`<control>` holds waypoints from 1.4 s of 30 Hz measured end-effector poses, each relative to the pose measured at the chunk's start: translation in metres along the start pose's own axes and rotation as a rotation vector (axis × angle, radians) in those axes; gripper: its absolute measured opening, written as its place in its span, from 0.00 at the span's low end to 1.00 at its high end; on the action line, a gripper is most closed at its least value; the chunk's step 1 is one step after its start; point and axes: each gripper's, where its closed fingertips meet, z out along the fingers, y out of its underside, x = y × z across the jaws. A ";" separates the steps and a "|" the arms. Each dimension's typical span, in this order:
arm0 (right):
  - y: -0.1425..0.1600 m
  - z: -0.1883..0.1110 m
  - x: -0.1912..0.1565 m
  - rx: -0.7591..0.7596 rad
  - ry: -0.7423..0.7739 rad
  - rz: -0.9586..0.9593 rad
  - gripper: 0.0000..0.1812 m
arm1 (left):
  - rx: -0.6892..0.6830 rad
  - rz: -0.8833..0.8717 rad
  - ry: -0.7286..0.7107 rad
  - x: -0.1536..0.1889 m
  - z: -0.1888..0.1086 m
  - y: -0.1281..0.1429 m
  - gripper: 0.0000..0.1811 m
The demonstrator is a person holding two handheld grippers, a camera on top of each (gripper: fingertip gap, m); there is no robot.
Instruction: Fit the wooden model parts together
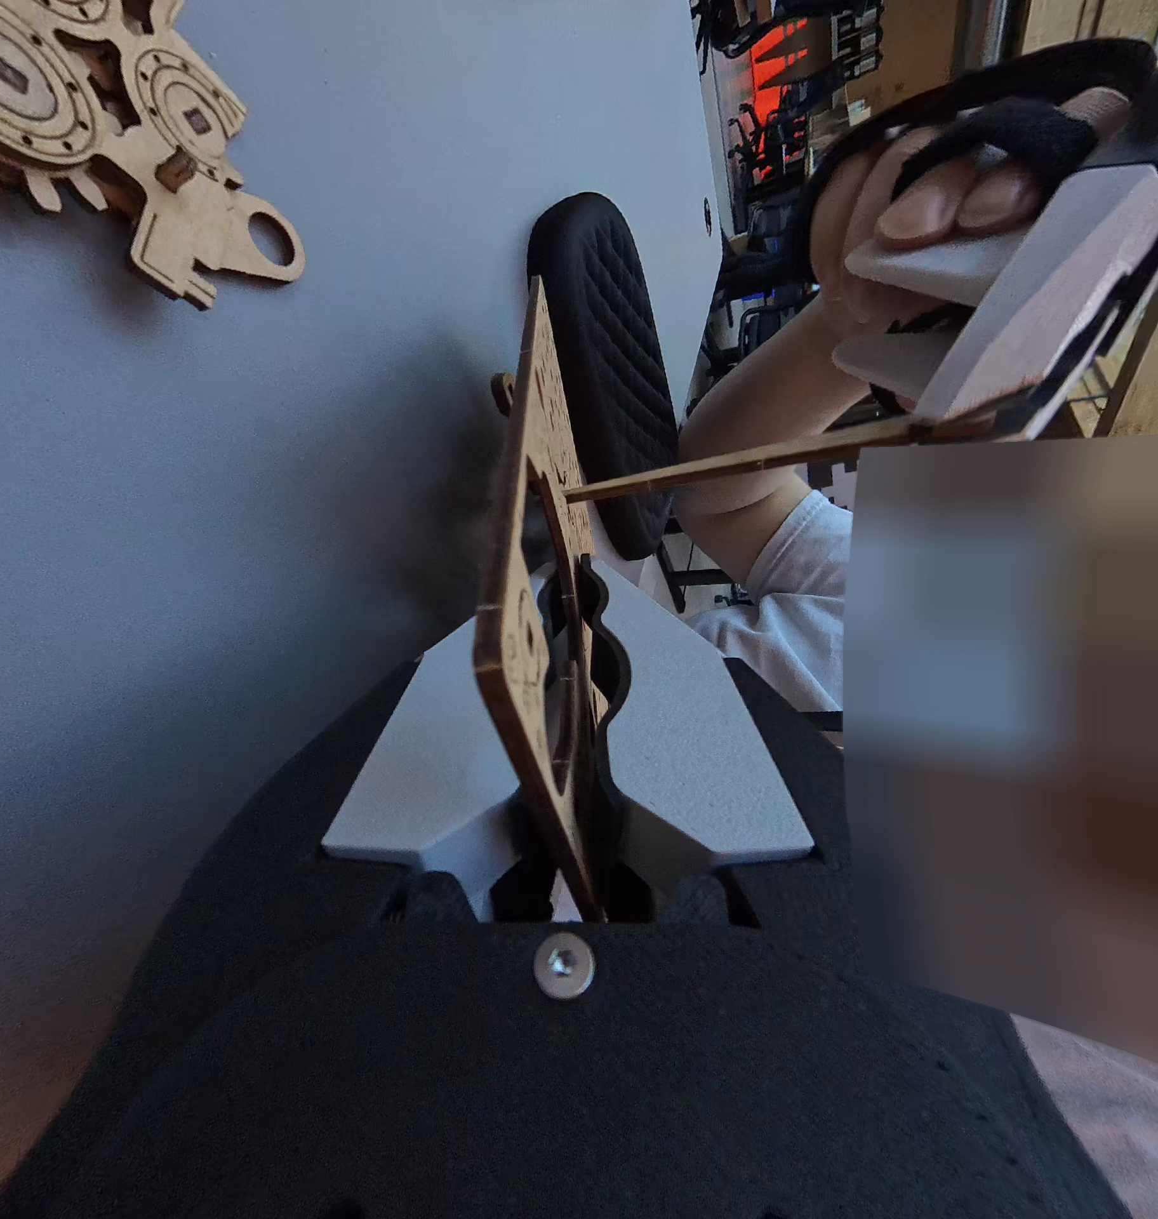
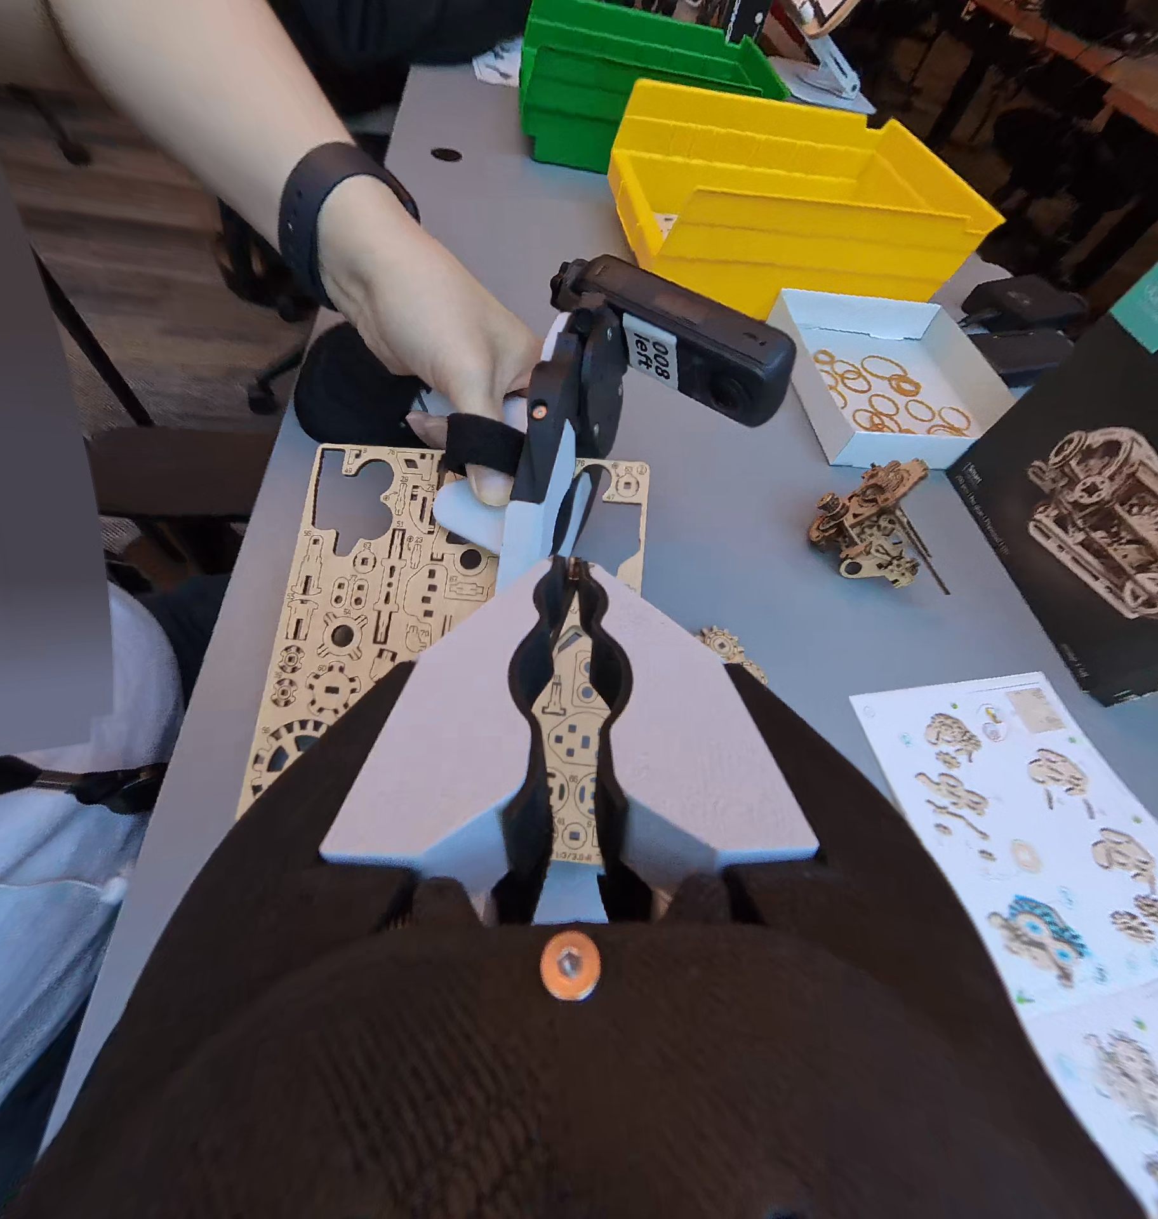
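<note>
Left wrist view: left claw clamps the sheet upright, steadying it. Right claw pinches a stick, apparently prodding a part free.

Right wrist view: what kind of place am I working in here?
Probably a workshop or lab bench used for kit assembly: a grey table with green and yellow parts bins, a laser-cut wooden parts sheet, and a printed instruction sheet. Cluttered racks stand behind.

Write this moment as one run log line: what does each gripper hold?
left gripper: shut on sheet | right gripper: shut on stick | stick tip at sheet
</note>
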 end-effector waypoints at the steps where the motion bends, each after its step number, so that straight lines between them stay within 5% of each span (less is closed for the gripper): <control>1: 0.004 -0.004 0.003 0.031 -0.013 0.040 0.01 | 0.006 -0.005 0.005 0.000 -0.001 0.000 0.00; 7: 0.040 -0.001 -0.009 -0.016 0.039 -0.040 0.01 | 0.022 0.005 0.049 0.009 -0.003 -0.005 0.00; 12: 0.027 0.006 -0.010 -0.078 0.090 -0.111 0.01 | 0.006 0.008 0.039 0.007 0.000 -0.005 0.01; 25: -0.008 -0.007 -0.022 0.071 0.169 -0.140 0.00 | -0.020 0.016 -0.002 0.006 -0.005 0.005 0.00; 30: -0.009 -0.015 -0.018 0.051 0.205 -0.068 0.01 | -0.024 0.045 -0.017 0.011 -0.006 0.001 0.00; 34: -0.012 -0.025 -0.009 0.119 0.202 0.183 0.01 | -0.023 0.052 -0.011 0.017 -0.007 -0.002 0.00; 39: -0.013 -0.014 -0.040 0.018 0.202 -0.300 0.01 | -0.072 0.045 -0.052 0.016 -0.007 0.001 0.00; 42: -0.009 -0.013 -0.047 0.002 0.115 -0.346 0.00 | -0.129 -0.020 -0.031 0.015 -0.001 0.011 0.00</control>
